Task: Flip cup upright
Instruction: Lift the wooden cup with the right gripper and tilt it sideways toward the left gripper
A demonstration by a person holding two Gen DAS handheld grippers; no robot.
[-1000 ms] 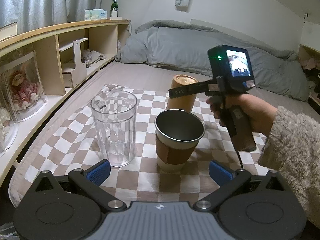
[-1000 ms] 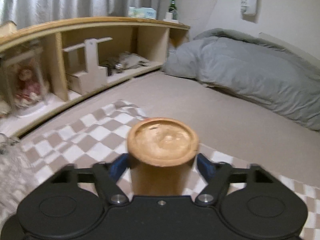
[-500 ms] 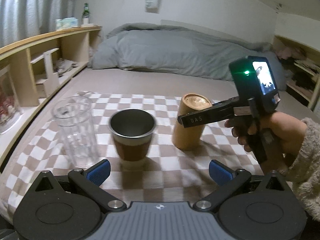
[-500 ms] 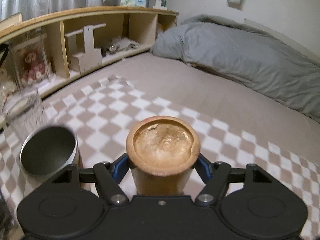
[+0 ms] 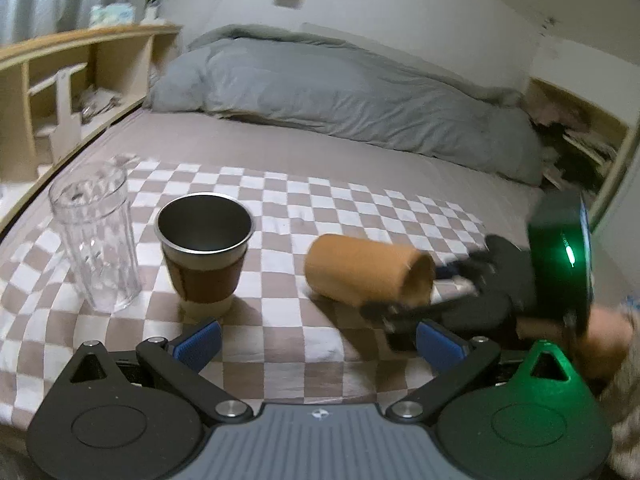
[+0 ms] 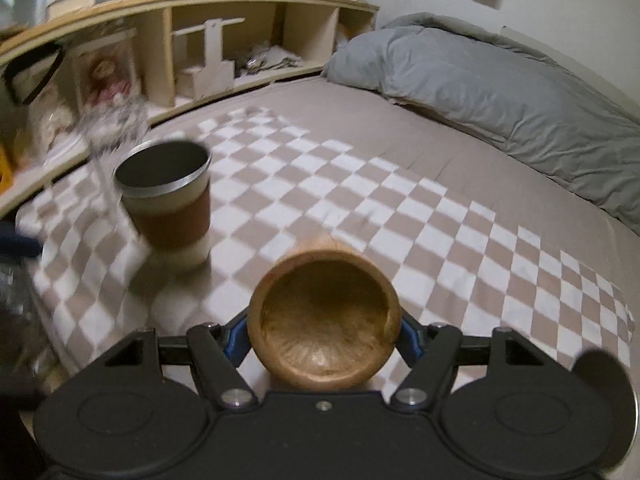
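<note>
A wooden cup [image 5: 368,272] is held on its side above the checkered cloth [image 5: 320,208], tilted, with its open mouth toward the right gripper's camera [image 6: 324,332]. My right gripper [image 6: 324,334] is shut on the cup near its rim; in the left wrist view the right gripper [image 5: 424,296] comes in from the right. My left gripper [image 5: 318,340] is open and empty, low at the front edge of the cloth, apart from all cups.
A steel cup with a brown sleeve [image 5: 204,256] stands upright left of the wooden cup, also in the right wrist view [image 6: 168,200]. A clear ribbed glass [image 5: 96,236] stands further left. A wooden shelf [image 6: 200,52] runs along the left; a grey duvet [image 5: 340,92] lies behind.
The wooden cup stood upside down on the cloth in my right gripper; now it is lifted and turned onto its side, mouth toward the right camera. The left view has shifted.
</note>
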